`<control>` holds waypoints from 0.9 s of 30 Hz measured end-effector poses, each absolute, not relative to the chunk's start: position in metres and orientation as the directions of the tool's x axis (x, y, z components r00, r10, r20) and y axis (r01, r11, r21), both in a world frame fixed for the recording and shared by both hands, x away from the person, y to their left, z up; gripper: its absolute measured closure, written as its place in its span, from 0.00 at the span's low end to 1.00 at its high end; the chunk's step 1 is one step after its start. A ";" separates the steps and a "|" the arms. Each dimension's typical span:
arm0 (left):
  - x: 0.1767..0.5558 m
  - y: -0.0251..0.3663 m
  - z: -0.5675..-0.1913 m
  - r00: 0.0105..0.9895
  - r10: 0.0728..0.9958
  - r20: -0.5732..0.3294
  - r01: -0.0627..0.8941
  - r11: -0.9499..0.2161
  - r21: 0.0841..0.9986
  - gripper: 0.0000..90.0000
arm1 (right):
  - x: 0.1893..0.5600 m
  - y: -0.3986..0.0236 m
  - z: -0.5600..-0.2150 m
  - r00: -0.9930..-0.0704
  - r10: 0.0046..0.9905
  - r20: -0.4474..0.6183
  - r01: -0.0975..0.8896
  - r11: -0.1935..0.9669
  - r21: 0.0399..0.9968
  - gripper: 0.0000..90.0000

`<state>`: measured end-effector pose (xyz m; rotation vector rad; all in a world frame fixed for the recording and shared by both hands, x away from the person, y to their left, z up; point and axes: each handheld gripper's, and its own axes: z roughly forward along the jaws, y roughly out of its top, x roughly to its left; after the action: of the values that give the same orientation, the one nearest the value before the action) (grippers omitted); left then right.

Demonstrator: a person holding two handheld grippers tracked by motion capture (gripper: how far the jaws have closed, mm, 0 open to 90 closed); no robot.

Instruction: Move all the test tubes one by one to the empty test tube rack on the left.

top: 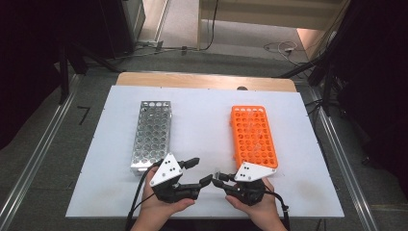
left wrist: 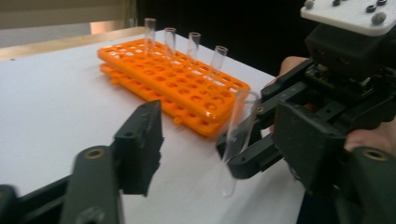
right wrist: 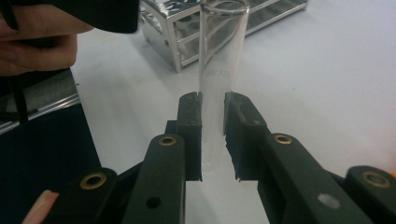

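My right gripper (right wrist: 213, 122) is shut on a clear glass test tube (right wrist: 222, 51) and holds it upright, open mouth up. In the left gripper view the same tube (left wrist: 237, 140) stands tilted a little above the white board, pinched by the right gripper (left wrist: 243, 156). It sits between the jaws of my left gripper (left wrist: 219, 142), which stand apart and touch neither side of it. In the high view the left gripper (top: 199, 171) and the right gripper (top: 219, 178) meet tip to tip near the front edge. An orange rack (top: 252, 135) lies at the right and a metal rack (top: 151, 135) at the left.
Several clear tubes (left wrist: 193, 44) stand in the orange rack (left wrist: 177, 84) along its far side. The metal rack (right wrist: 184, 30) lies just behind the held tube. Both racks rest on a white board (top: 202, 120) on a wooden table (top: 202, 80). A hand (right wrist: 37, 32) holds the left gripper.
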<state>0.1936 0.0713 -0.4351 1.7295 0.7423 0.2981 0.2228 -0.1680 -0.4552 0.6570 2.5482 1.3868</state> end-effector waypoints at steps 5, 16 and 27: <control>0.192 0.064 -0.437 0.796 0.582 -0.168 0.311 -0.155 0.938 0.59 | 0.218 -0.161 -0.457 -0.900 0.432 0.055 0.284 0.487 0.826 0.82; 0.192 0.058 -0.439 0.805 0.568 -0.168 0.313 -0.167 0.935 0.81 | 0.213 -0.157 -0.456 -0.913 0.406 0.046 0.262 0.495 0.829 0.82; 0.192 0.058 -0.439 0.804 0.569 -0.172 0.318 -0.167 0.933 0.82 | 0.214 -0.157 -0.456 -0.914 0.404 0.045 0.260 0.495 0.829 0.82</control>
<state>0.1925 0.0583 -0.4394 1.7713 0.6871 0.2566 0.2136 -0.1569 -0.4559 0.5774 2.5791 1.3896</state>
